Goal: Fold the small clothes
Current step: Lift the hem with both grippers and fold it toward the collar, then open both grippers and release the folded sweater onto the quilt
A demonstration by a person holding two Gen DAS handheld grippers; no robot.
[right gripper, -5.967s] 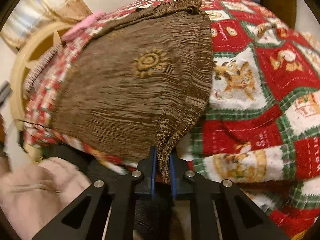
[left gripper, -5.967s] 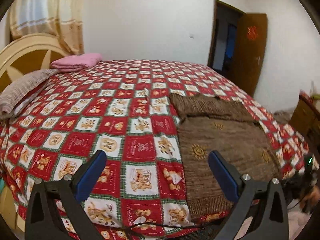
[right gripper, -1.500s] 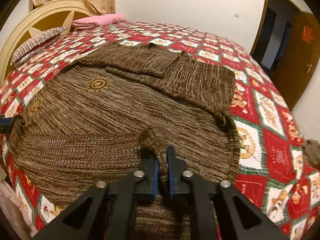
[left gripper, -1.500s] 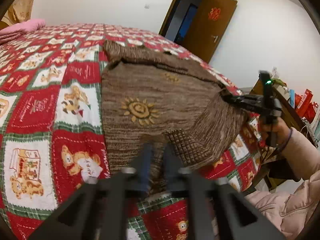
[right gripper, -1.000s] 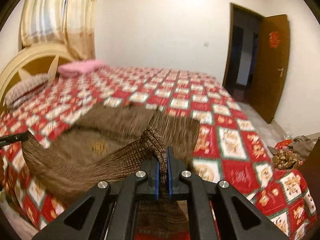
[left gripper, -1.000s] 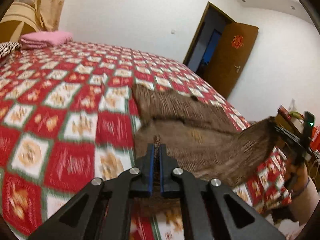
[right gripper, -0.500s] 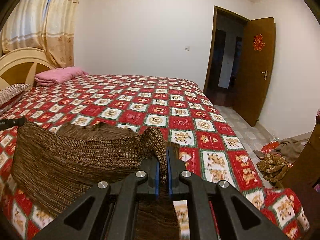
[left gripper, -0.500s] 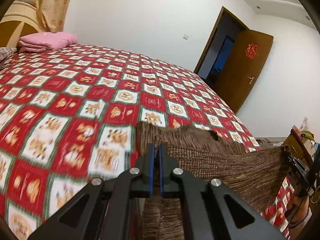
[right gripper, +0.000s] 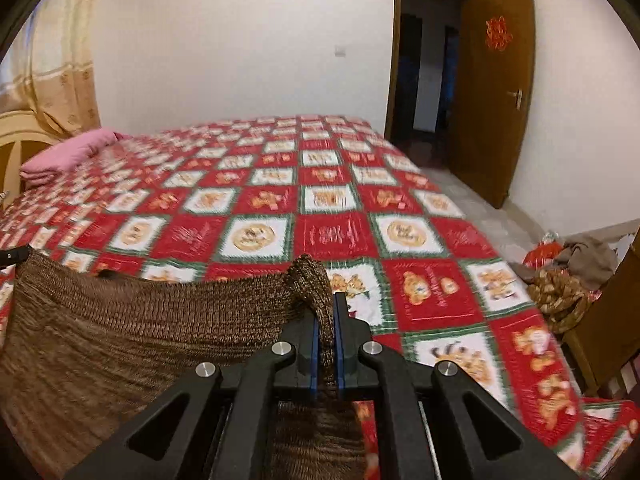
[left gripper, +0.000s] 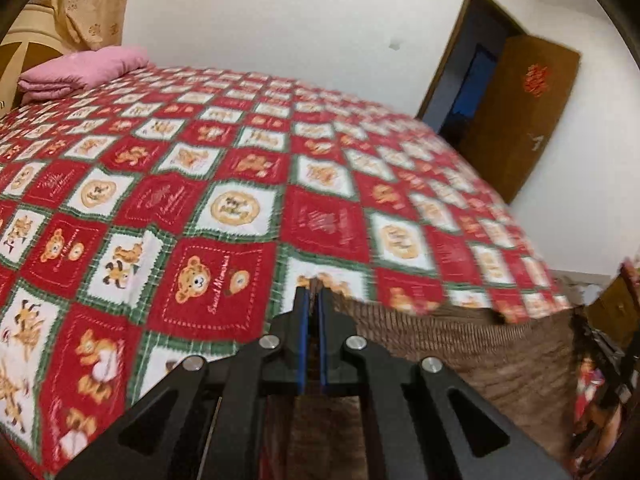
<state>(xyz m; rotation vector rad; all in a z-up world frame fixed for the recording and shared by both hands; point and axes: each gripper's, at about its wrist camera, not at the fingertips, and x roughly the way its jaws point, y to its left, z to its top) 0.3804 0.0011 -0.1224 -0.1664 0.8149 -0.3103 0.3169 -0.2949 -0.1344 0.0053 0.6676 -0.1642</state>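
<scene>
Knitwear hangs between the two tools: a brown knitted garment (left gripper: pixel 460 344) is lifted off the bed (left gripper: pixel 240 184) and stretched out as a sheet above the near part of the red, white and green teddy-bear quilt.

On the left, the left gripper (left gripper: pixel 313 300) has its blue-lined fingers (left gripper: pixel 305 320) pressed almost together, with a thin edge of the brown knit caught between them at the tips. From there the cloth runs off to the right and sags slightly, its far corner reaching the dark shape at the right edge of the left wrist view, which is too blurred to make out. More of the garment hangs down below the fingers, under the black frame.

On the right, the right gripper (right gripper: pixel 327 300) is likewise closed narrow on the garment (right gripper: pixel 120 344): a bunched knob of knit stands up just above and left of its fingers (right gripper: pixel 340 328), and the fabric passes down between the blue pads. The cloth spreads leftward from this grip to the left edge of the right wrist view, where a dark tip shows at its upper corner.

Beyond the garment lie a folded pink blanket (right gripper: pixel 68 156) by the headboard (right gripper: pixel 16 148), an open brown door (right gripper: pixel 492 92), and a pile of clothes (right gripper: pixel 568 276) on the floor at far right.
</scene>
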